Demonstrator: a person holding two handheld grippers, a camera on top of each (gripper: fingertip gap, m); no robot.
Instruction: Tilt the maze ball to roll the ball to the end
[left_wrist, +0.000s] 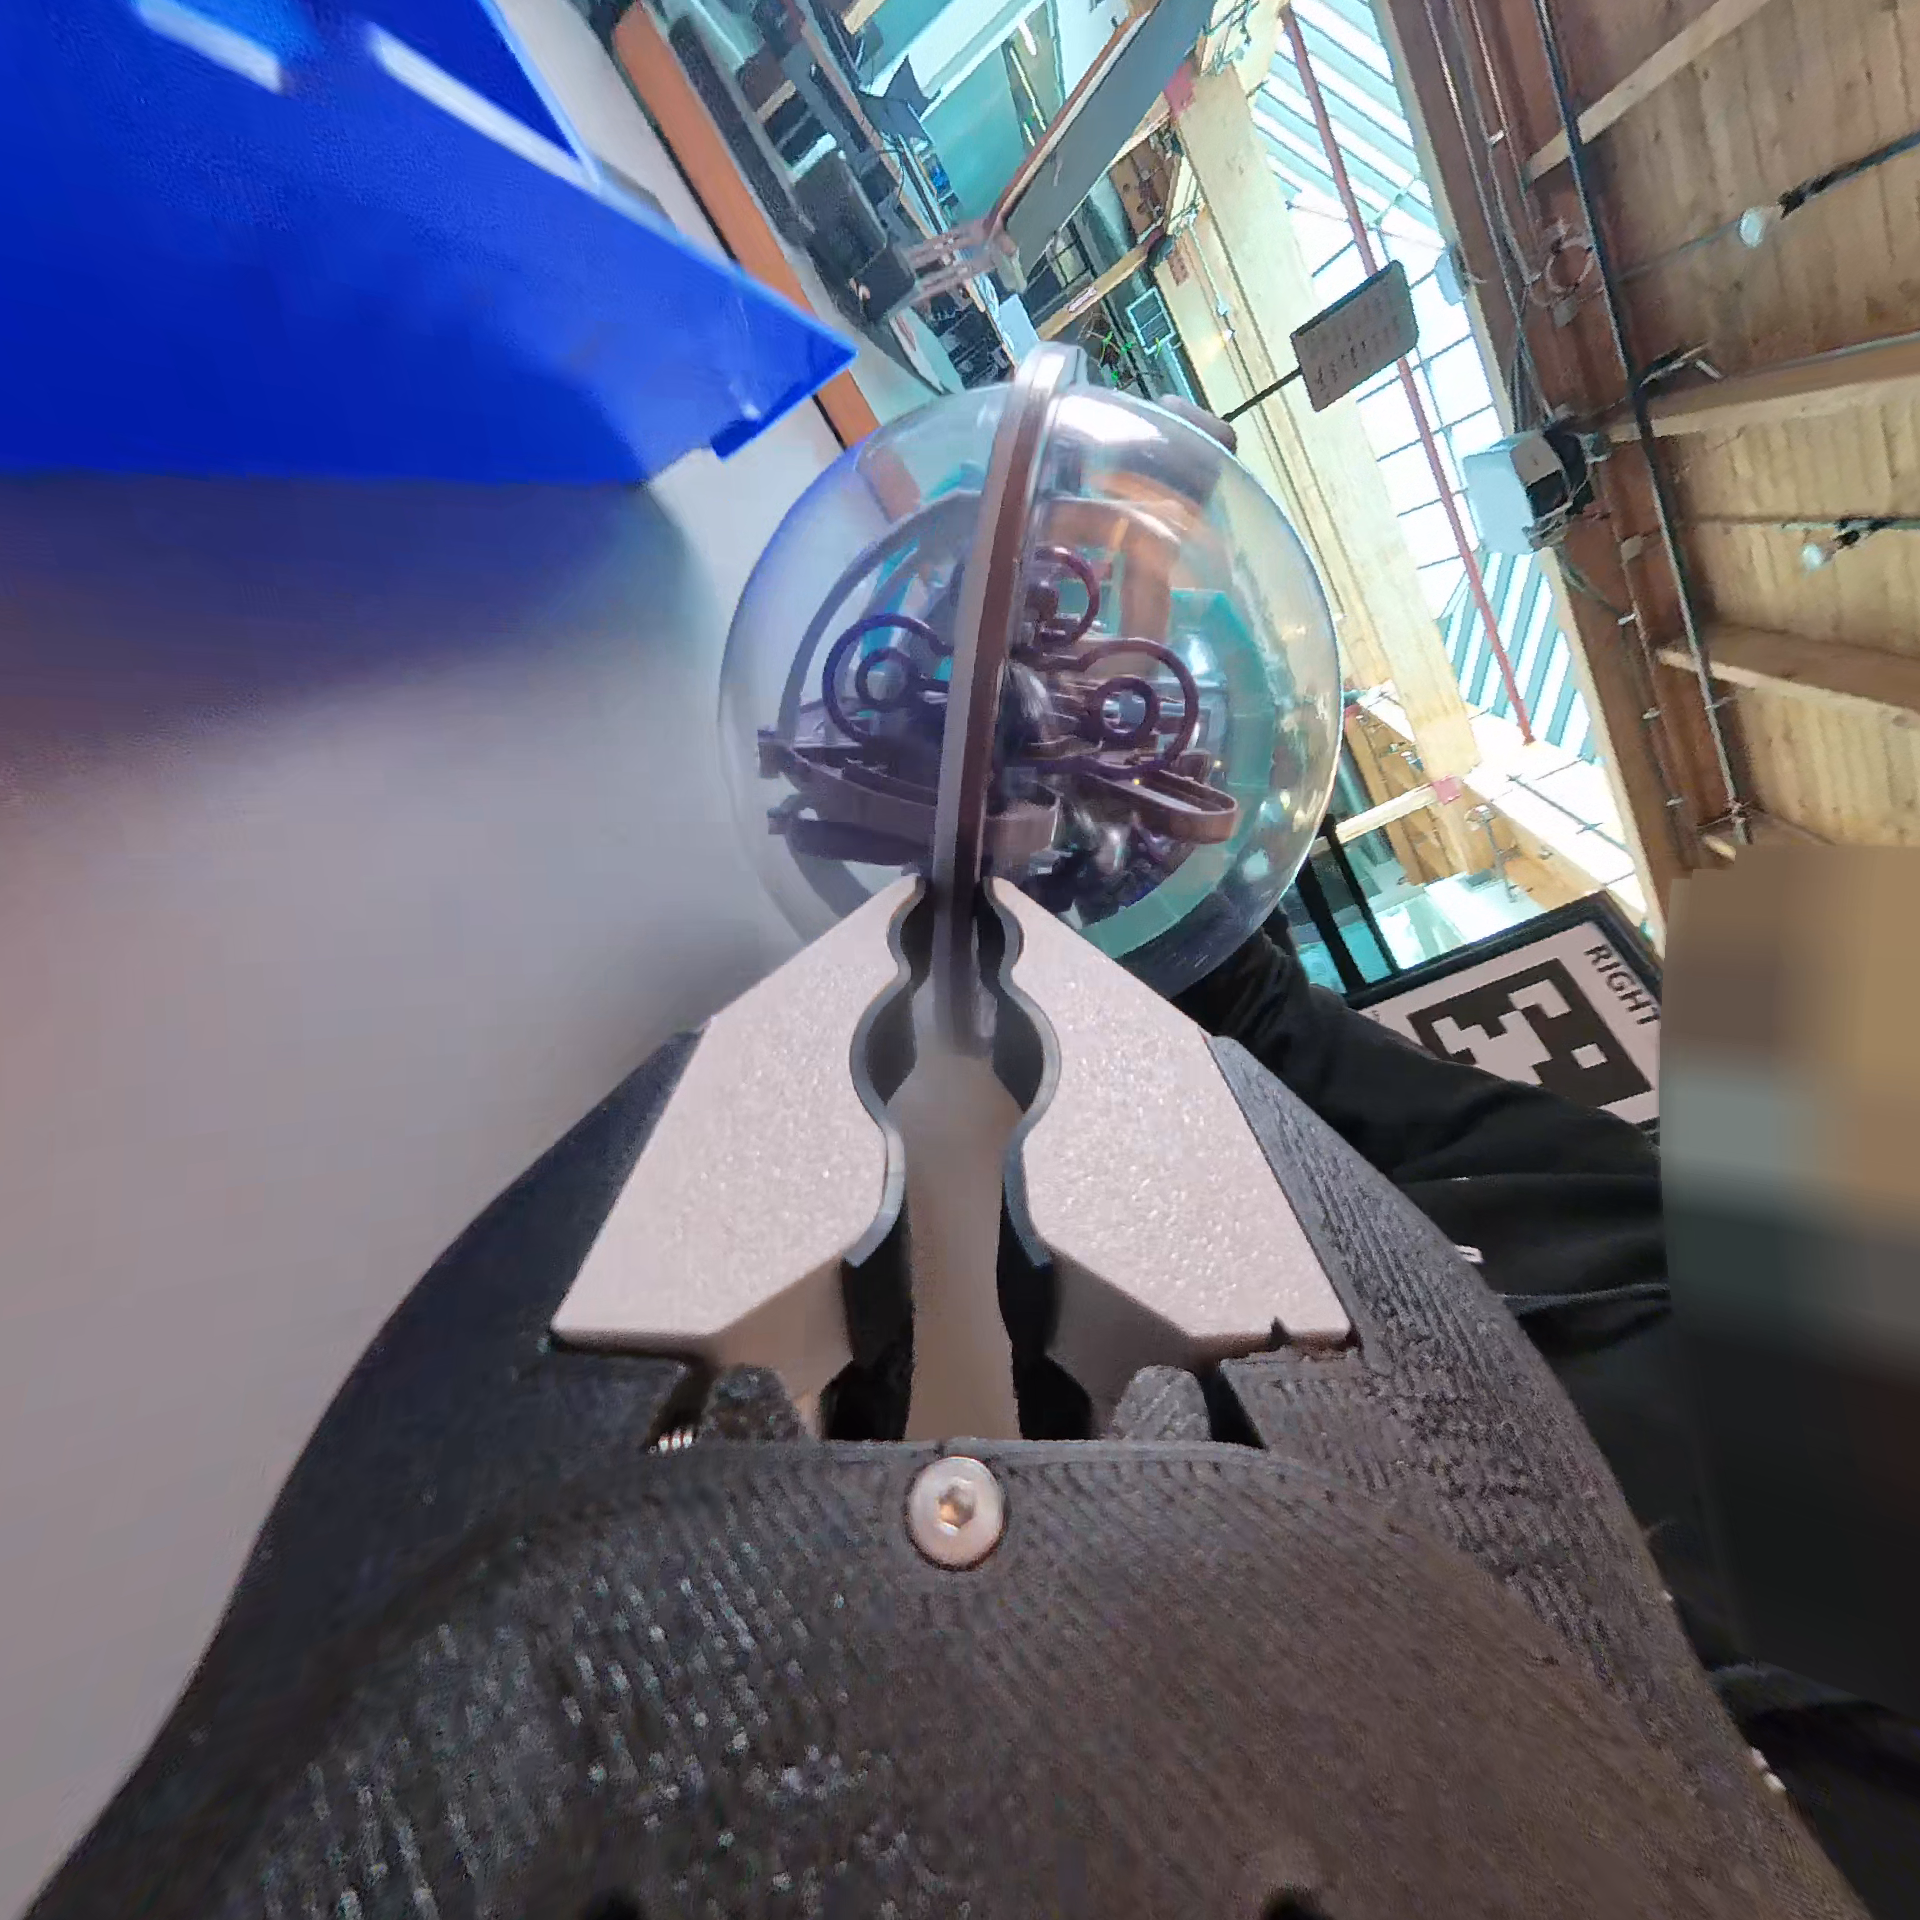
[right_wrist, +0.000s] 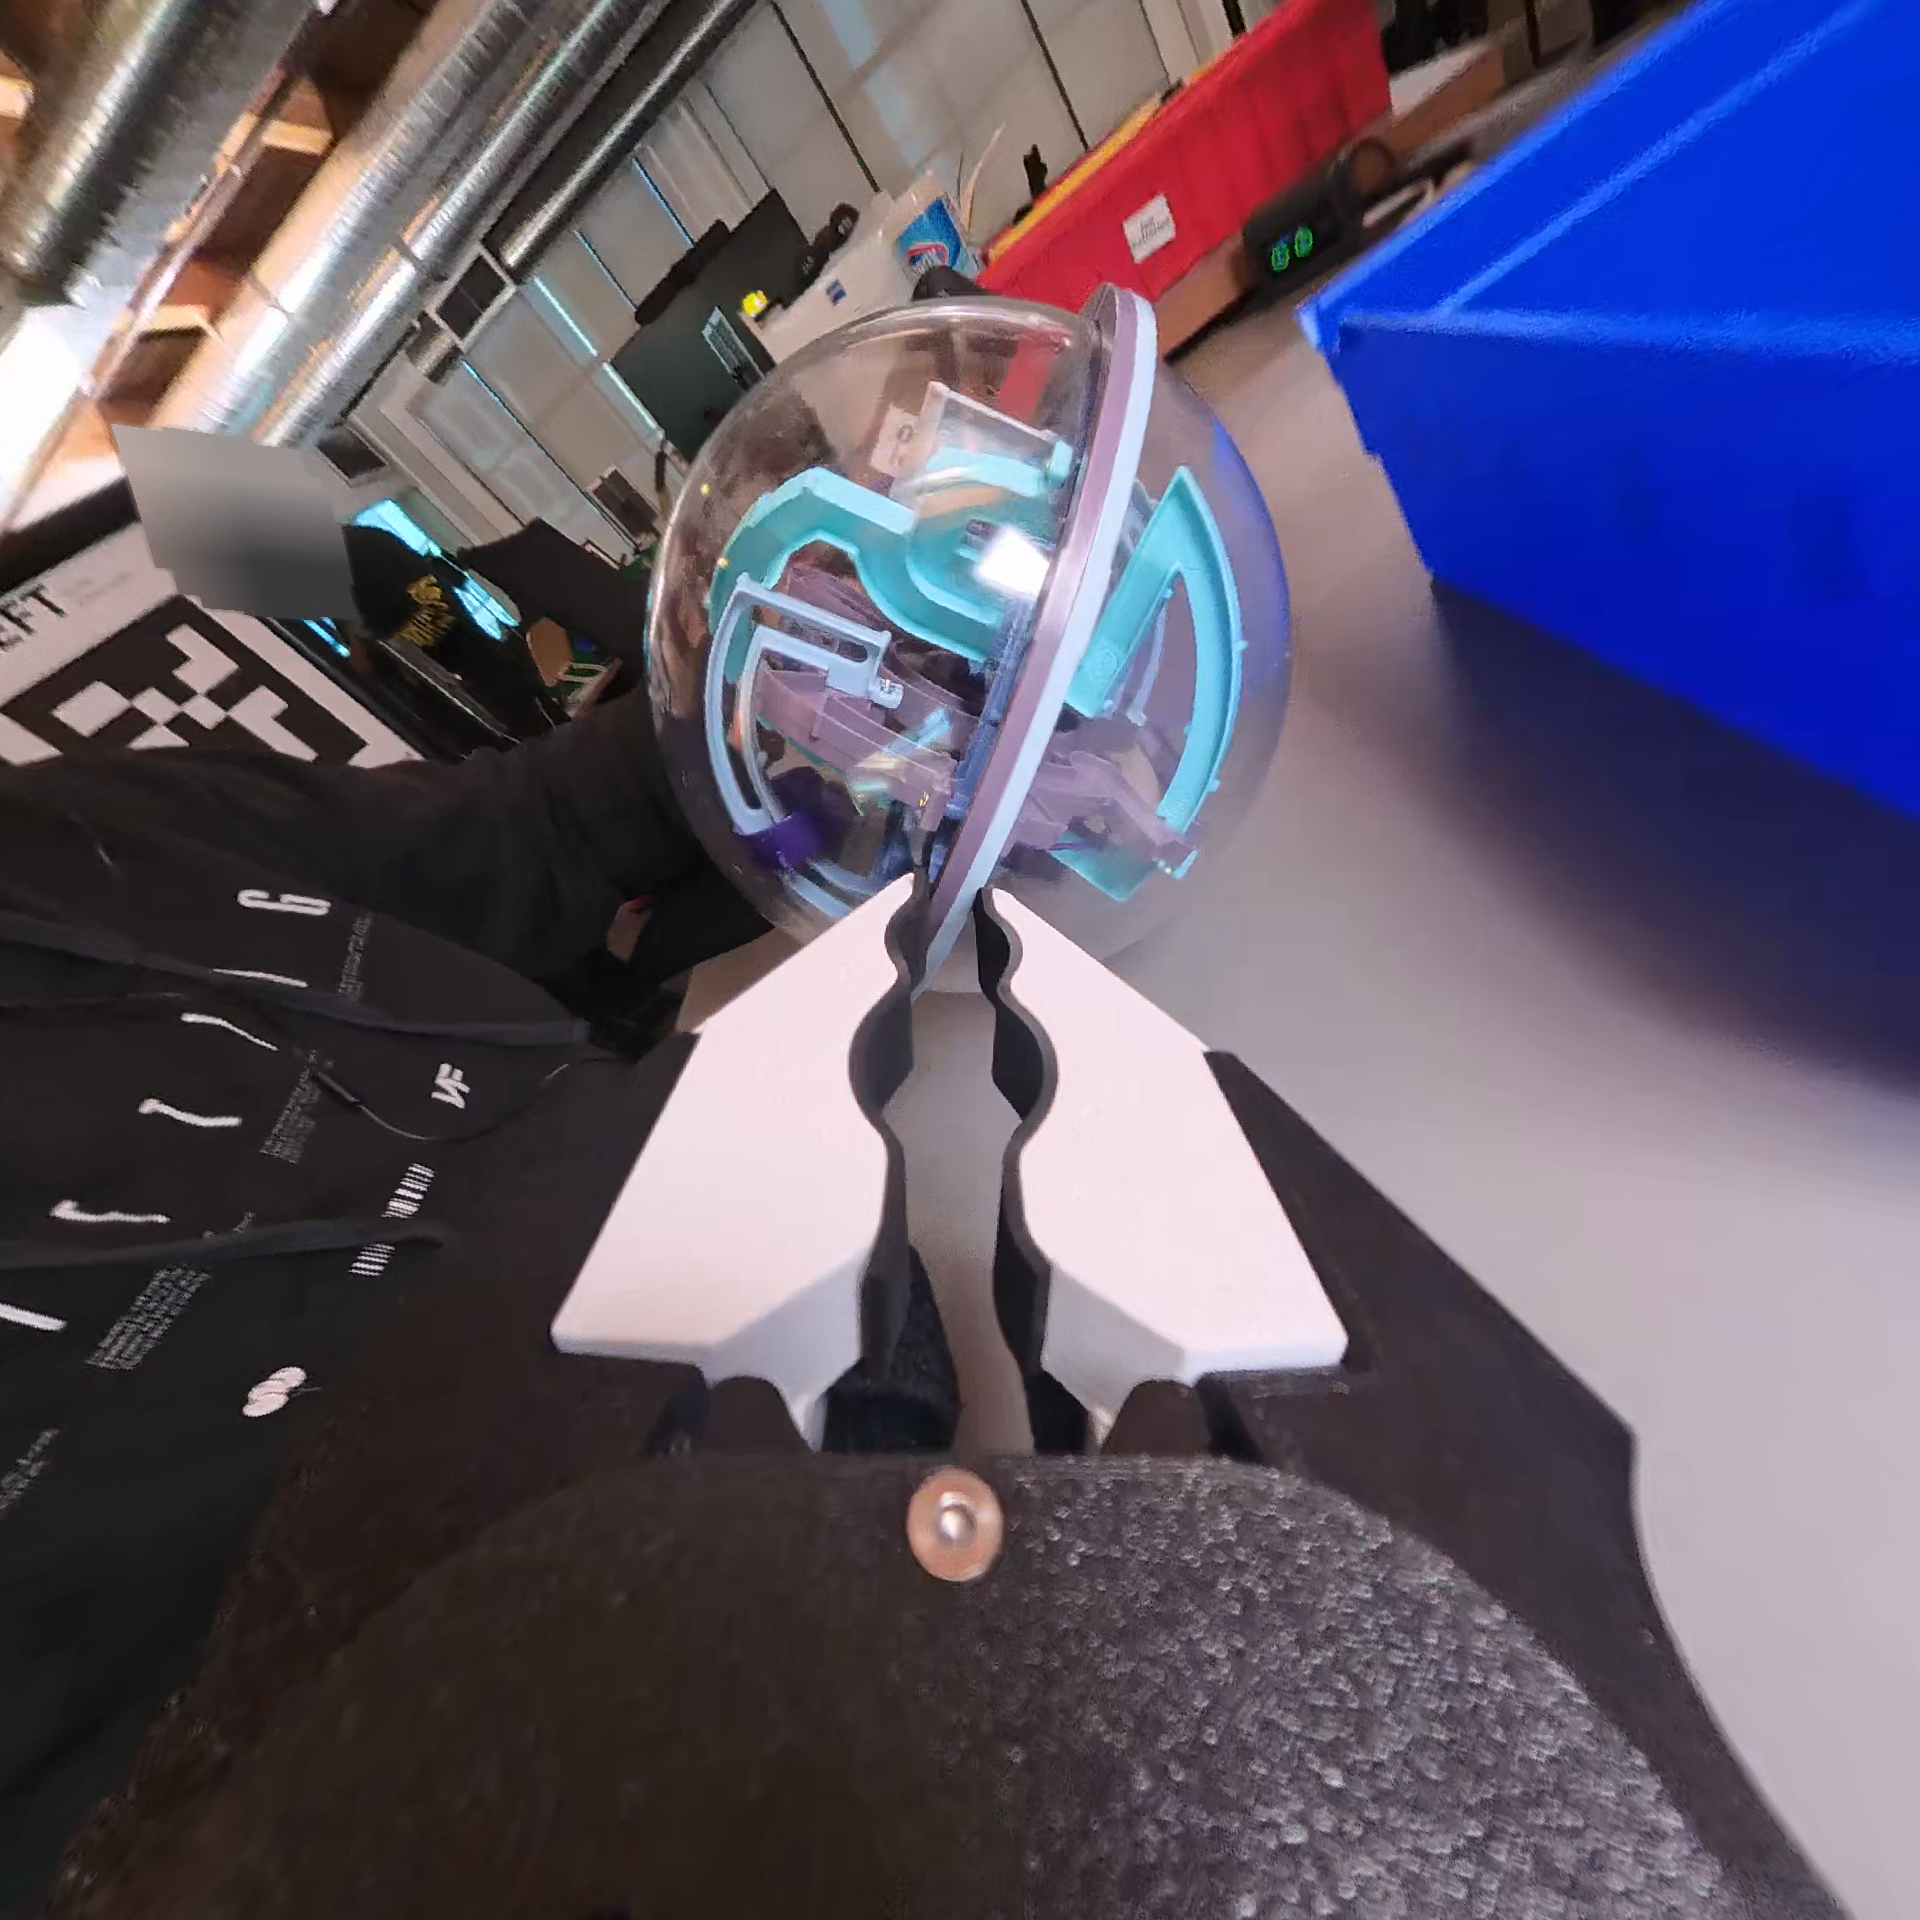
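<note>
The maze ball (left_wrist: 1091, 665) is a clear plastic sphere with purple and teal tracks inside and a grey rim around its middle. My left gripper (left_wrist: 954, 904) is shut on that rim at the sphere's near side. In the right wrist view the maze ball (right_wrist: 914, 623) shows teal and lilac tracks. My right gripper (right_wrist: 951, 902) is shut on the rim from the opposite side. Both grippers hold the sphere tilted above the grey table (right_wrist: 1558, 1143). I cannot make out the small ball inside.
A blue bin (left_wrist: 312, 260) stands on the table close to the sphere, also in the right wrist view (right_wrist: 1662, 416). A person in black clothing (right_wrist: 260, 1039) is behind the sphere. The other gripper's marker plate (left_wrist: 1538, 1029) shows beyond it.
</note>
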